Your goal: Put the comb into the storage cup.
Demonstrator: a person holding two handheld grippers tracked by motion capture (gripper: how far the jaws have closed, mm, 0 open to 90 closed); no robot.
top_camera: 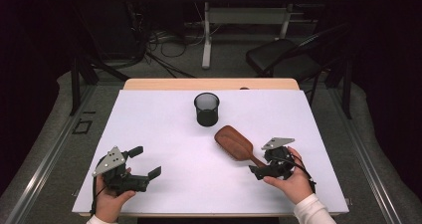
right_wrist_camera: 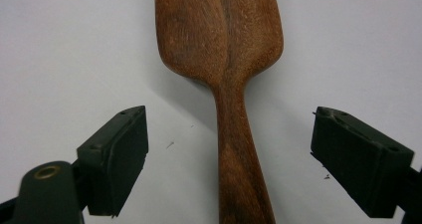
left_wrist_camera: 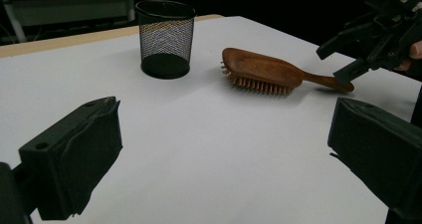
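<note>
While the wooden hairbrush (top_camera: 234,143) lies on the white table cover (top_camera: 164,129) in the centre right of the high view, the right gripper (top_camera: 264,164) stands at the end of its handle, with the jaws spread and not pressing on anything. In the right gripper view the narrow handle (right_wrist_camera: 239,154) runs up the middle of the frame between the two black pads (right_wrist_camera: 119,159), well apart from each, so the brush is not grasped. This view shows the smooth reddish-brown grain of the oval back, which widens toward the top of the frame.

From the left gripper view one sees what the others hide: the short pale bristles (left_wrist_camera: 259,84) under the head, which rest on the cover, so the brush lies with its back up. The same view shows the black mesh cup (left_wrist_camera: 165,37) in the upper left, round, open at the top, standing upright to the left of the brush and apart from it. The left gripper (top_camera: 145,161) rests in the lower left of the high view, its jaws wide and empty. Both grippers are of matte black plastic with a grey three-cornered plate (top_camera: 110,160) on top.
</note>
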